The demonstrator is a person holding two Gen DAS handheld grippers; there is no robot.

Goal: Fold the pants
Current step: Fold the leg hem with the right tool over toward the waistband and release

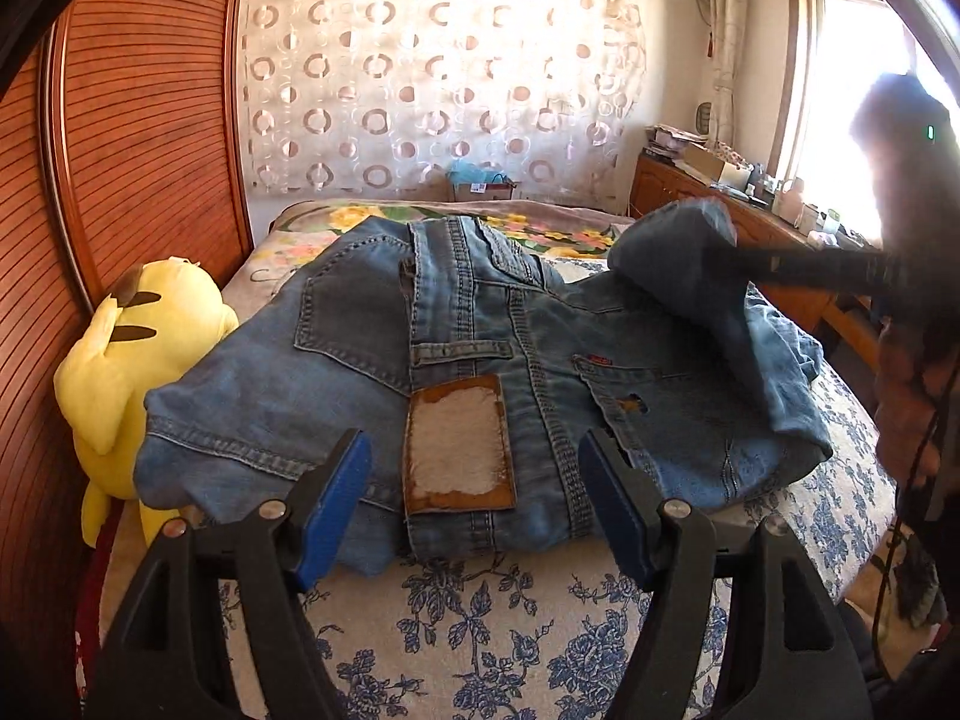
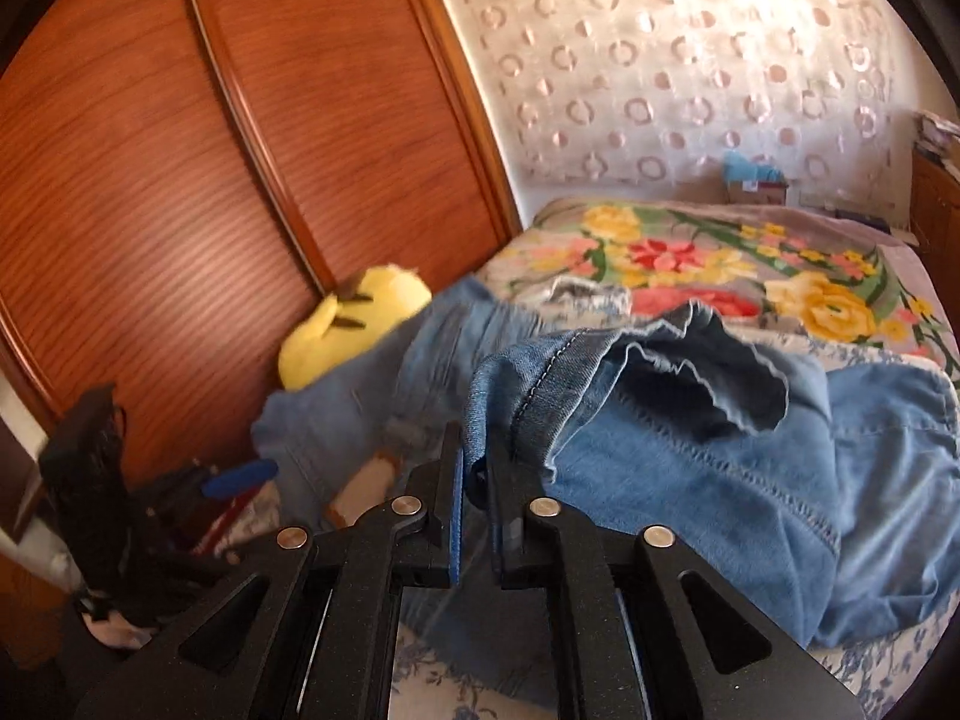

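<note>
Jeans [image 1: 468, 360] lay on the bed [image 1: 480, 618], waist end near, patch up, beside a yellow plush [image 1: 144, 360] at left. Fold under way, not finished: the legs were bunched at right, with a cuff [image 2: 630, 372] lifted over the seat. Right gripper [image 2: 477, 468] pinched that denim between narrow jaws. Left gripper [image 1: 474, 504] stood wide above the waistband, holding nothing. Left to do, by my estimate: lay cuff down, flatten, fold again.
</note>
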